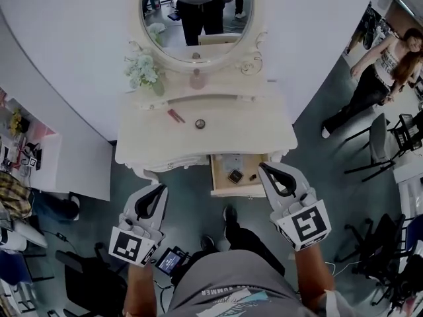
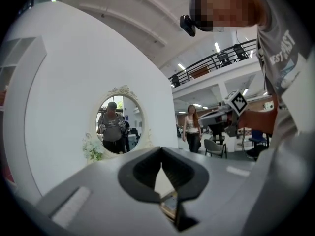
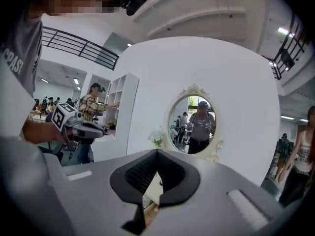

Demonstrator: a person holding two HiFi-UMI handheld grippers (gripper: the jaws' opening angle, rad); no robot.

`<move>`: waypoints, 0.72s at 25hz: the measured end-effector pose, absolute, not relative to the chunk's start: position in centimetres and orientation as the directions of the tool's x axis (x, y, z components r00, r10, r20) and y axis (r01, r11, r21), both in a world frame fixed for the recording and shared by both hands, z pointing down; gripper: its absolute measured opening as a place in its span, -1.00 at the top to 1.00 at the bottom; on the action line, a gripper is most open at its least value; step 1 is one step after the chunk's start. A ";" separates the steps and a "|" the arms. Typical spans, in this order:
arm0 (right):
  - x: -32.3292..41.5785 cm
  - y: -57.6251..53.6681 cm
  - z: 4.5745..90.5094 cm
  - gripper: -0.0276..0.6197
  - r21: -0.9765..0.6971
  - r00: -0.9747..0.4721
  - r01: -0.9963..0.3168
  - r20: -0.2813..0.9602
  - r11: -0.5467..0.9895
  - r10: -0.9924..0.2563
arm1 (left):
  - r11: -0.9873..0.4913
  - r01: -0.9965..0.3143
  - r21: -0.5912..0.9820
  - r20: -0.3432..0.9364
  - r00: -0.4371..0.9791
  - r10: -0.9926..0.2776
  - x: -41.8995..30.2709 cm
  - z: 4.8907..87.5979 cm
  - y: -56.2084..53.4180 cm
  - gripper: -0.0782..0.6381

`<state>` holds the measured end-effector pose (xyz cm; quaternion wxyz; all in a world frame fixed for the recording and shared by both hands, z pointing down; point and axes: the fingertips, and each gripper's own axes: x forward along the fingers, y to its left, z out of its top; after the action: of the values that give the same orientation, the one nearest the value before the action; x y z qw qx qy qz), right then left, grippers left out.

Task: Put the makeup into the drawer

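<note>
The drawer [image 1: 214, 176] stands pulled out from under the tabletop's [image 1: 258, 137] front edge, near the right corner, and juts into the floor space where the person stands. In it lie a dark square compact [image 1: 235, 176] near the middle and a small dark piece [image 1: 253, 176] just to its right. A pale thing at the back is too faint to name.

The right tool [image 1: 263, 169] hangs over the drawer's right edge, clenched on nothing. The left tool [image 1: 160, 189] is held off the tabletop's front left corner, over bare floor, its jaws likewise pressed together and empty.

More makeup lies on the tabletop: a pink stick [image 1: 175, 115] and a small round pot [image 1: 199, 123], near each other, left of centre. Along the back edge stand flowers [image 1: 143, 71], a bottle [image 1: 197, 79] and the oval mirror [image 1: 198, 18]. A chair [image 1: 378, 137] and another person [image 1: 373, 78] are well off to the right.
</note>
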<state>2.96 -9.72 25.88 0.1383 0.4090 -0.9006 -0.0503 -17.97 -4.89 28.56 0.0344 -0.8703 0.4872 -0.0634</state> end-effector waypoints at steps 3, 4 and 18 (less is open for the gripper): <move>2.6 -7.7 24.0 0.92 0.260 -0.620 -0.716 0.188 0.648 -0.761 | -0.526 -0.840 -0.129 0.065 0.522 -0.850 -18.1 27.9 -3.8 0.77; 2.5 -7.1 23.6 0.92 0.273 -0.622 -0.712 0.184 0.647 -0.761 | -0.527 -0.840 -0.131 0.063 0.523 -0.850 -18.2 27.8 -3.5 0.77; 1.9 -4.0 23.1 0.92 0.264 -0.613 -0.717 0.203 0.645 -0.764 | -0.521 -0.842 -0.137 0.055 0.519 -0.853 -19.7 27.5 -1.5 0.77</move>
<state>1.86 -4.01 23.11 0.1495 0.4138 -0.8946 -0.0784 -19.73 -1.47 27.46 0.0464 -0.8702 0.4870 -0.0578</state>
